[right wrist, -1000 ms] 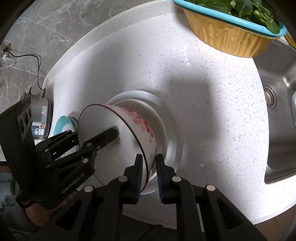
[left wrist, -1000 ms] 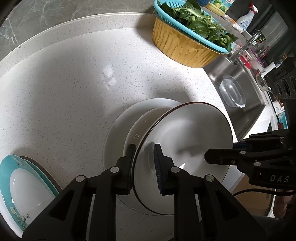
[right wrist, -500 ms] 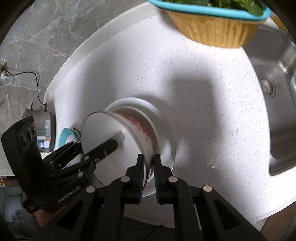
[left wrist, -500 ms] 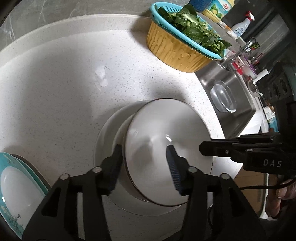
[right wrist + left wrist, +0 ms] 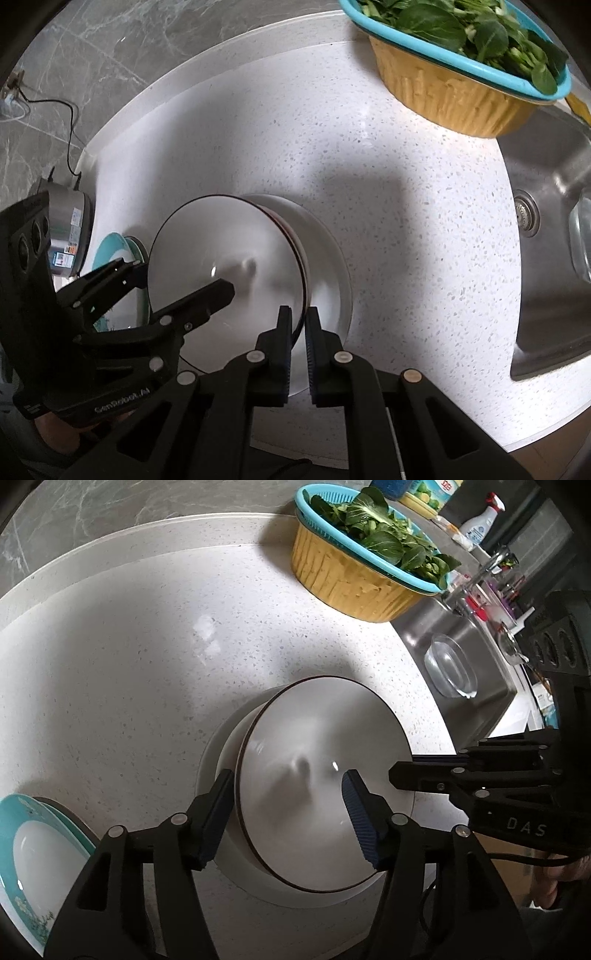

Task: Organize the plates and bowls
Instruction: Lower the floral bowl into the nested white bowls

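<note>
On the speckled counter (image 5: 129, 664), white bowl (image 5: 317, 775) sitting on a white plate (image 5: 210, 753). Right gripper (image 5: 298, 325) pinching its rim tight; left gripper (image 5: 288, 801) just been opening, jaws straddling the near rim, not pressing.

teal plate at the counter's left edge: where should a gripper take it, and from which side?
Grip the teal plate by its raised rim, coming from above with one finger inside and one outside. It lies flat with another plate under it, so only the rim gives a pinchable edge. The left gripper, jaws just opened, is nearest.
</note>
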Tool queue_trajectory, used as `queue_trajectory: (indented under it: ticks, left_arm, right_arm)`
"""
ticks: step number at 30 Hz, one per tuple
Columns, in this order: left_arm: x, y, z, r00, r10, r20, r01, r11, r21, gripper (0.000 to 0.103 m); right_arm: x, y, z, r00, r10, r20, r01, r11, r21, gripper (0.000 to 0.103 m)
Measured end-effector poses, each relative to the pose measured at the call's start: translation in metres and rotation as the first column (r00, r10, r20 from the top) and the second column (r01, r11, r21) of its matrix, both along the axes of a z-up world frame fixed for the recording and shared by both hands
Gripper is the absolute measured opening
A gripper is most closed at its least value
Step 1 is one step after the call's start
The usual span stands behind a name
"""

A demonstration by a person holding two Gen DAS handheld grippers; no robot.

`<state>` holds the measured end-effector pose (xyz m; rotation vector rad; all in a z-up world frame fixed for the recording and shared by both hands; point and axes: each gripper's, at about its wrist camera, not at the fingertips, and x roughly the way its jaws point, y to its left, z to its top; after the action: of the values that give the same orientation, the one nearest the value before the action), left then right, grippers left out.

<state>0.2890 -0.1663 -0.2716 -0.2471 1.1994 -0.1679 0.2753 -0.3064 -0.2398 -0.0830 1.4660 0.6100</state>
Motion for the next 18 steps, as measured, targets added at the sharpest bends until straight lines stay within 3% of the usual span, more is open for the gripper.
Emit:
queue_trajectory:
  ticks: [4,7,11,16,18]
  left_arm:
    - [0.002,-0.006,0.001,0.999,-0.045,-0.023,0.046,0.998,0.035,0.061]
    - [0.004,-0.015,0.001,0.995,-0.095,-0.039,0.098,0.992,0.074,0.073]
    - [0.003,-0.017,0.002,0.996,-0.090,-0.028,0.092,0.990,0.103,0.073]
    - [0.005,-0.015,0.003,0.995,-0.088,-0.053,0.092,0.992,0.090,0.074]
    - [0.005,-0.013,0.003,0.994,-0.087,-0.065,0.091,0.994,0.063,0.080]
  right_arm:
    - [0.001,-0.002,-0.001,1.000,0.012,-0.003,-0.012,1.000,-0.005,0.009]
    - [0.002,0.000,-0.001,1.000,0.019,-0.001,-0.019,1.000,-0.011,0.009]
    - [0.001,0.003,-0.001,1.000,0.029,-0.002,-0.029,1.000,-0.012,0.009]
    - [0.001,0.004,0.000,1.000,0.030,-0.004,-0.030,1.000,-0.007,0.009]
    - [0.002,0.004,0.000,0.999,0.031,-0.007,-0.031,0.999,-0.006,0.009]
